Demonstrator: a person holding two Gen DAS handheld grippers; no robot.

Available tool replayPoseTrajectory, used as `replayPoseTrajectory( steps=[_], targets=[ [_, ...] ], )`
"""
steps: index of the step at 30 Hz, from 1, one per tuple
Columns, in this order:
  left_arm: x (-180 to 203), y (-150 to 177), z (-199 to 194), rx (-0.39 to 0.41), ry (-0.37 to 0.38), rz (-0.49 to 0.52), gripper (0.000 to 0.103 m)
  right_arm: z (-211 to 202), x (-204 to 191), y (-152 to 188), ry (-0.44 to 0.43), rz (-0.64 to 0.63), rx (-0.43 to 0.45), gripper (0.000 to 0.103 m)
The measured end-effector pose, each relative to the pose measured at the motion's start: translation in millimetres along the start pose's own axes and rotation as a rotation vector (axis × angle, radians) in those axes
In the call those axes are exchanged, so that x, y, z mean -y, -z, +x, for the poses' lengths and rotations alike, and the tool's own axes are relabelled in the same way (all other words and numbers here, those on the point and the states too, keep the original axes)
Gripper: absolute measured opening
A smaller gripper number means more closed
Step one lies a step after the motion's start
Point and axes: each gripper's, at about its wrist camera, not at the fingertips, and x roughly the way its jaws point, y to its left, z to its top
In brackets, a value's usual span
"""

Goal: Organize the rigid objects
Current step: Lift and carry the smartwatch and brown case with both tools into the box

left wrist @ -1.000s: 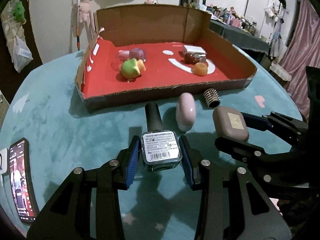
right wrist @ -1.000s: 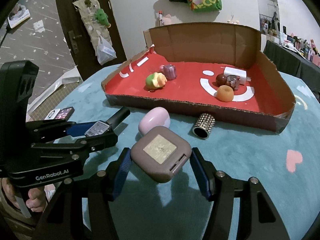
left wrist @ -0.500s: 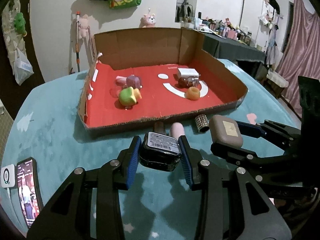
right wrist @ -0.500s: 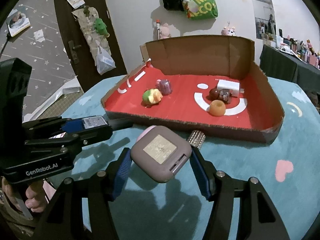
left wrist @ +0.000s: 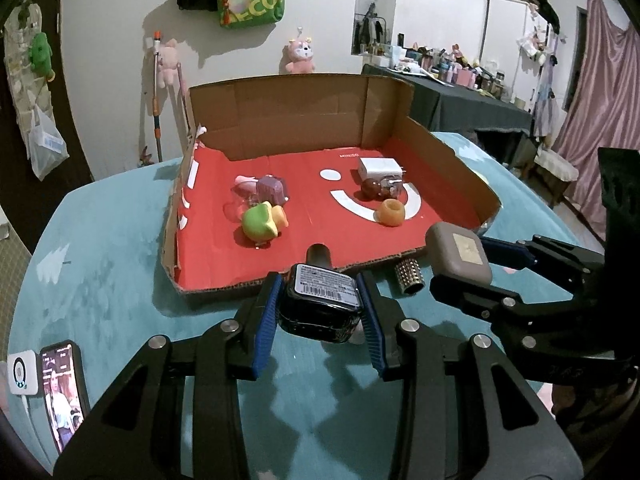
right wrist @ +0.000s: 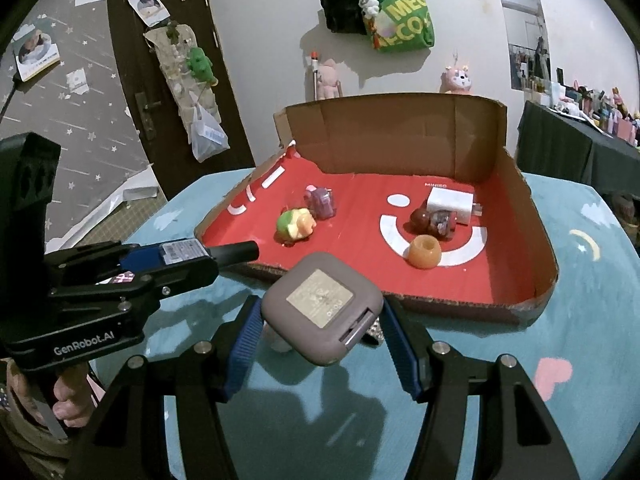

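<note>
1. Both grippers have come up off the table since a second ago, each carrying its catch, and the cardboard tray now sits lower and farther ahead in both wrist views.
2. Nearest in, the left gripper (left wrist: 320,312) is clamped on a dark nail-polish bottle (left wrist: 320,304), barcode label up and black cap aimed at the tray's front wall; the bottle is clear of the teal tablecloth (left wrist: 100,280).
3. Just beside it, the right gripper (right wrist: 320,320) is clenched on a grey-brown square case (right wrist: 320,308), pale label on top, also held in the air short of the tray.
4. Under and just past them, two pieces are left on the cloth: a studded metal cylinder (left wrist: 409,278) lying by the front wall, and a pink oval case (right wrist: 280,340), only a sliver of it showing beneath the square case.
5. Beyond that, the red-floored cardboard tray (left wrist: 176,232) already holds a green-and-yellow toy (left wrist: 262,222), a purple toy (left wrist: 270,190), an orange ring (left wrist: 390,212), a dark red piece (left wrist: 378,188) and a white charger (left wrist: 380,167).
6. My read: well past halfway. Two items are in transit and need setting down on open red floor, then the cylinder and pink case are left to collect.
7. Off at the left edge, a phone (left wrist: 62,392) lies on the cloth, probably not part of the sort.
</note>
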Motion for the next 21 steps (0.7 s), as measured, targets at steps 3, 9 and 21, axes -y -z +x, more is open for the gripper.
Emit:
replayPoseTrajectory(
  steps=[3,9,21],
  targets=[
    [-0.3,-4.2,4.1,-0.004,0.000,0.001,0.036,1.8,5.1,-5.7,-0.001,0.006,0.001,0.063],
    [-0.5,-13.5,12.8,-0.008,0.000,0.004,0.036,8.0,14.4,-13.9,-0.002,0.020,-0.007,0.063],
    [-6.9,-31.2,40.1,-0.045,0.024,-0.006,0.036,26.8,27.5,-32.6,0.001,0.030,-0.041,0.063]
  ],
)
